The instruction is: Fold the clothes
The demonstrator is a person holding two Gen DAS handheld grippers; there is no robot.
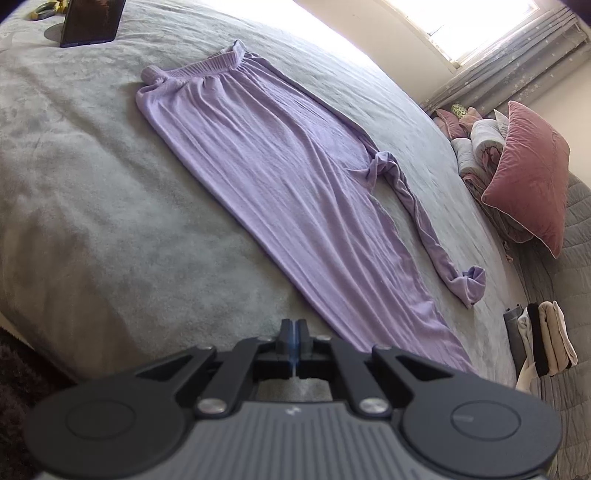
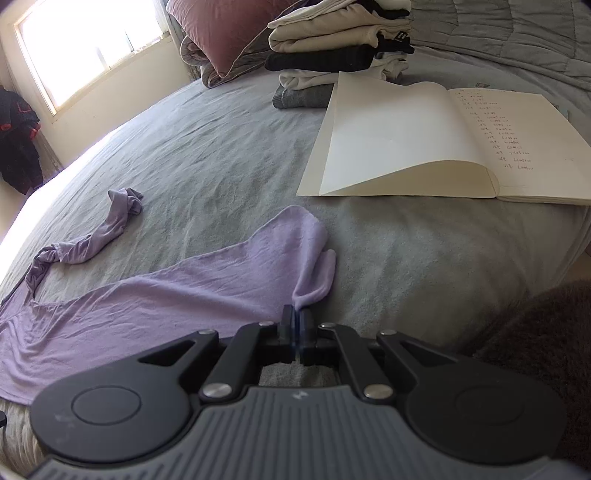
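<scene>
Lilac trousers (image 1: 280,184) lie stretched lengthwise on the grey bed blanket (image 1: 81,192), waistband (image 1: 207,68) at the far end. One leg is flat. The other leg (image 1: 410,199) is twisted into a rope to the right, ending in a bunched cuff (image 1: 471,284). My left gripper (image 1: 294,330) is shut just above the blanket, left of the flat leg's edge, with no cloth seen between its fingers. In the right wrist view the right gripper (image 2: 296,317) is shut on a folded corner of the flat leg's hem (image 2: 314,258). The twisted leg (image 2: 107,229) lies to the far left.
An open notebook (image 2: 424,140) lies on the bed right of the hem. Behind it stands a stack of folded clothes (image 2: 340,48), also visible as the stack (image 1: 546,339). A pink pillow (image 1: 528,173) and bundled bedding sit by the window. A dark tablet (image 1: 92,22) stands beyond the waistband.
</scene>
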